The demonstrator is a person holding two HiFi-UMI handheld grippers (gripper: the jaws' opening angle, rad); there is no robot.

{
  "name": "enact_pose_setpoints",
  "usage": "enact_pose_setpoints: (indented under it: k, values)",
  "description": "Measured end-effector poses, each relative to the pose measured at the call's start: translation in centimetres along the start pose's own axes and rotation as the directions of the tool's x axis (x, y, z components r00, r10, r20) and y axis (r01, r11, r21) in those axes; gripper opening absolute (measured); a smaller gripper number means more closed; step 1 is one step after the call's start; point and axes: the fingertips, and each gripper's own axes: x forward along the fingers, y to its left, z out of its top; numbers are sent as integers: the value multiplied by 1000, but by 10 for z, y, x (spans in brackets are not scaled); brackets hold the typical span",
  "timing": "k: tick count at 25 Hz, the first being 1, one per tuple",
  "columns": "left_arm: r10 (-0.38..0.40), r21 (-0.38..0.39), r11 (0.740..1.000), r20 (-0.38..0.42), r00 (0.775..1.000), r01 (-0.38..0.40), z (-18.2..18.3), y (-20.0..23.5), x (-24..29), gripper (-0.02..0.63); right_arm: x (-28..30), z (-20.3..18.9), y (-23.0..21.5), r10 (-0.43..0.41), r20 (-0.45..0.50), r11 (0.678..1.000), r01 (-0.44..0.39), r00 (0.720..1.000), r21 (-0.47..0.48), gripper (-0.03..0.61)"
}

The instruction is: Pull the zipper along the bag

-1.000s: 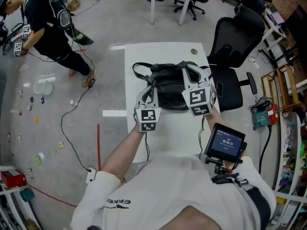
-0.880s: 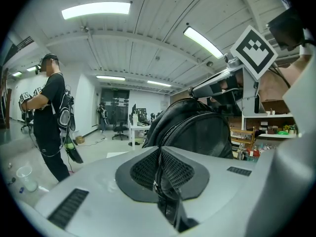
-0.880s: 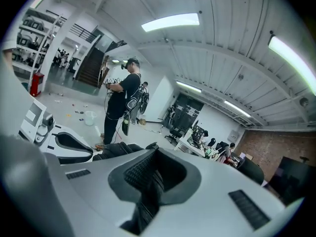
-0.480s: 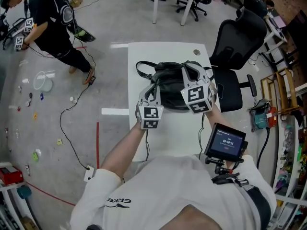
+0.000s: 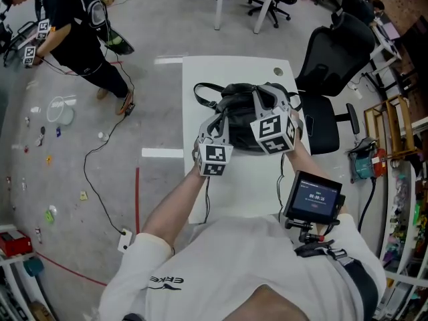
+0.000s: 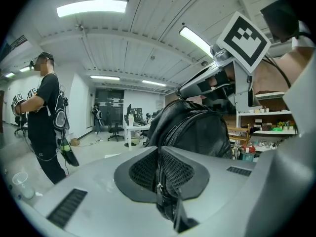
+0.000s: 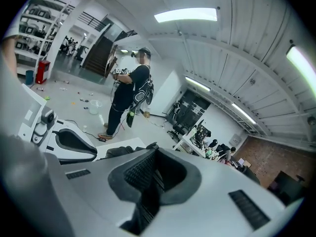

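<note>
Sitting on the white counter [image 5: 227, 69], the black bag [image 5: 239, 131] is clamped by the left tongs [image 6: 159, 181] beside its zipper [image 6: 169, 134]; the right tongs [image 7: 150, 181] pinch a strap [image 7: 144, 209]. Pulling seems barely begun.

The black, leather-look bag [image 5: 239, 116] lies bulging on the white surface [image 5: 200, 72], with a strap [image 5: 198, 93] looped out at its far left end. Its zipper [image 6: 167, 135] runs down a curved seam into the closed left hand-held gripper [image 6: 162, 189]. The right hand-held gripper [image 7: 153, 181] pinches black webbing [image 7: 147, 204] of the bag.
</note>
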Motion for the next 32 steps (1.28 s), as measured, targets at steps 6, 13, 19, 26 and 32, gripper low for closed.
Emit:
enact_pose_setpoints:
  k: [6, 13, 19, 26, 32]
  values:
    - [-23, 9, 1000, 13, 1000, 22, 4, -6, -1, 5, 2, 5, 4, 7, -25, 999, -8, 1000, -35, 18]
    - [-29, 11, 1000, 32, 999, 28, 8, -3, 0, 5, 8, 12, 8, 33, -67, 995, -39, 997, -89, 18]
    - [-57, -3, 998, 48, 997, 57, 10, -7, 5, 5, 13, 11, 4, 72, -109, 976, -93, 991, -199, 18]
    - [-62, 2, 998, 57, 996, 62, 14, -9, 6, 5, 17, 17, 4, 137, -144, 948, -171, 980, -268, 18]
    - [-54, 25, 998, 77, 996, 53, 17, -4, 3, 5, 22, 17, 4, 218, -178, 895, -269, 960, -357, 18]
